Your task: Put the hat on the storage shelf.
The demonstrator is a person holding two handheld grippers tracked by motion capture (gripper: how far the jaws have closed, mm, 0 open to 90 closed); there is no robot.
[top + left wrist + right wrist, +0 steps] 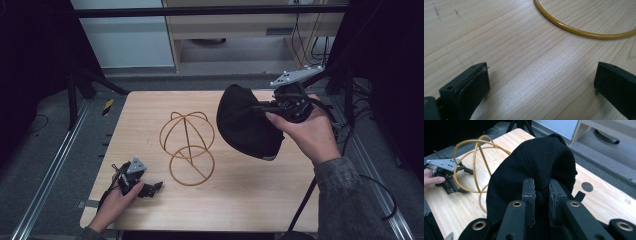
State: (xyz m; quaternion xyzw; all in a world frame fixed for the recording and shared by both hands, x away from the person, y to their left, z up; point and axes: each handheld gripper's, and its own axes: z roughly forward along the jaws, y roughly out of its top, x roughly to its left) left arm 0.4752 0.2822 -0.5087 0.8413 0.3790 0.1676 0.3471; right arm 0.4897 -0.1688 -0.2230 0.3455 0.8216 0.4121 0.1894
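Closest to the lens in the right gripper view, the right gripper [541,195] has its jaws pinched tight on a fold of the black cap [534,162], which hangs off the table. In the high view the cap [247,125] sits right of centre, and the wire hat stand [187,147] is just to its left, so I'd guess it goes that way. Nothing sits between them. The left gripper [150,187] rests at lower left, jaws wide apart, holding nothing, on the table [250,200].
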